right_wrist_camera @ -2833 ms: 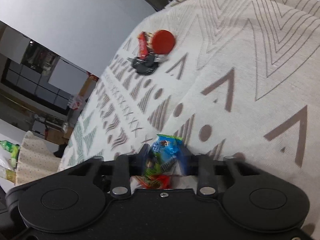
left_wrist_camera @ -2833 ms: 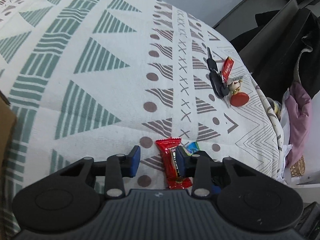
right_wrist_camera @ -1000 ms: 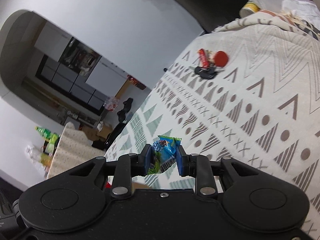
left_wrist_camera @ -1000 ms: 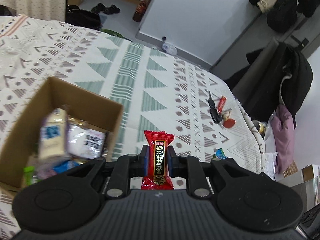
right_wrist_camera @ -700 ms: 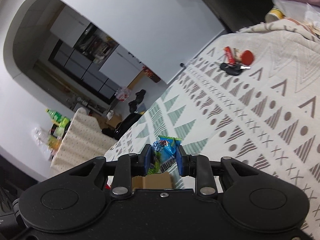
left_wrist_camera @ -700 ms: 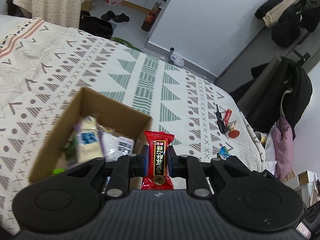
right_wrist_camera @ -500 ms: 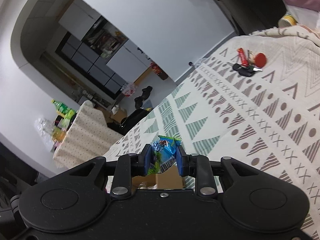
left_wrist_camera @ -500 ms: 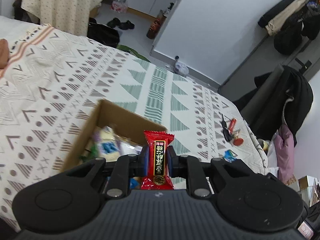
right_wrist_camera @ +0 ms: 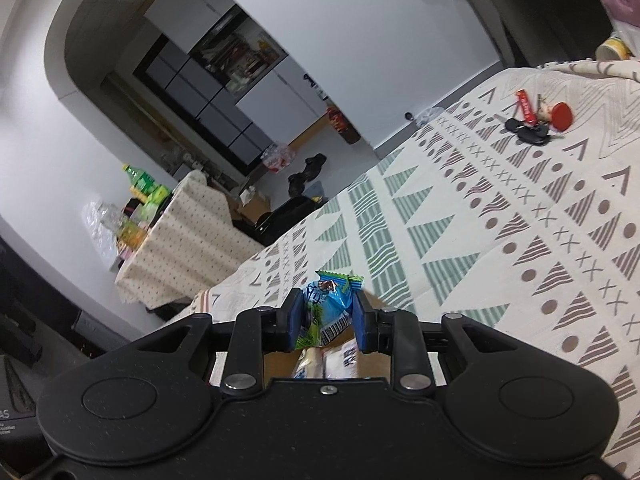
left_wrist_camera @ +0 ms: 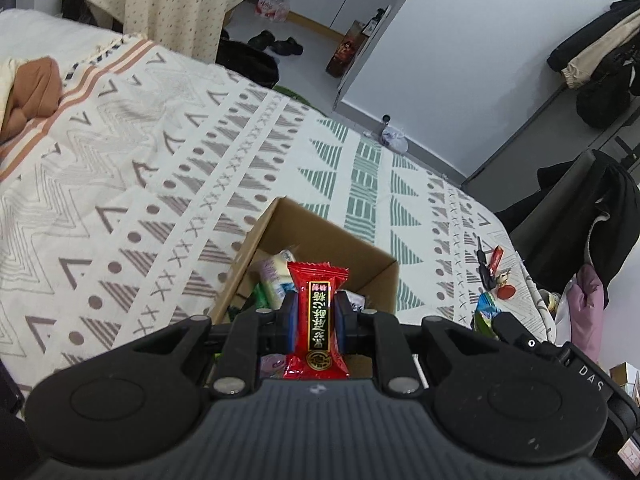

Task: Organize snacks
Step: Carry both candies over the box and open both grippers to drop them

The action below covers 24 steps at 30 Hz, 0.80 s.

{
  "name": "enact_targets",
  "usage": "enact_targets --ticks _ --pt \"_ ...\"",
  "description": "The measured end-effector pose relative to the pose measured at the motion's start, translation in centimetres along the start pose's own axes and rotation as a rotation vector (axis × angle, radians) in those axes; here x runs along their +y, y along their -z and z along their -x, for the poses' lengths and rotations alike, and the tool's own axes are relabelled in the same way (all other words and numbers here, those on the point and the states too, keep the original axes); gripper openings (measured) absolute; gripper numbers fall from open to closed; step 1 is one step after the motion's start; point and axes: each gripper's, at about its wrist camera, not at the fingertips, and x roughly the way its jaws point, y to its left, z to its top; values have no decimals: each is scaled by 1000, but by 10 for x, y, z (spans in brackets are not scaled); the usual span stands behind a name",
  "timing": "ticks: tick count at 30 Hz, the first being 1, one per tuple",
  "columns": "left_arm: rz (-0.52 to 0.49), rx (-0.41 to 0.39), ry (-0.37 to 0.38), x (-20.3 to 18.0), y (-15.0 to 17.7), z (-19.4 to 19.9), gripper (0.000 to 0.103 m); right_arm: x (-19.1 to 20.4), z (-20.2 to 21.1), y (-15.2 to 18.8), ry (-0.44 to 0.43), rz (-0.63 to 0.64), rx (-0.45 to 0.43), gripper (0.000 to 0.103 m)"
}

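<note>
The bed (left_wrist_camera: 168,184) with its patterned cover carries a box (left_wrist_camera: 384,276), well in from its edges. You have lifted both grippers off the cover and swung them over the box. Your left gripper (left_wrist_camera: 315,316) grips a red candy (left_wrist_camera: 318,312) above the snacks inside; your right gripper (right_wrist_camera: 326,318) clamps a blue packet (right_wrist_camera: 326,310). Both look ready to drop. The grippers hide most of the box, and its contents are hard to make out. Keys (right_wrist_camera: 532,128) lie near the bed's far edge.
</note>
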Motion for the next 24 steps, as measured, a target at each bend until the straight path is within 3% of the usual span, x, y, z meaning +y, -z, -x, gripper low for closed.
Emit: enact_targets --ticks 6,9,12,17,24 --pt "12 10 -36 8 -1 2 22 17 -7 9 -26 23 35 26" --pt "30 1 -43 12 -5 7 29 24 -9 12 -41 34 53 26" --pt "32 -4 -46 14 -7 10 41 32 -13 14 -52 40 85 32" --pt "24 -12 -68 14 -8 15 72 33 -9 19 -40 46 98 40" --pt "-5 -8 -81 6 -2 19 84 24 10 19 0 59 93 59"
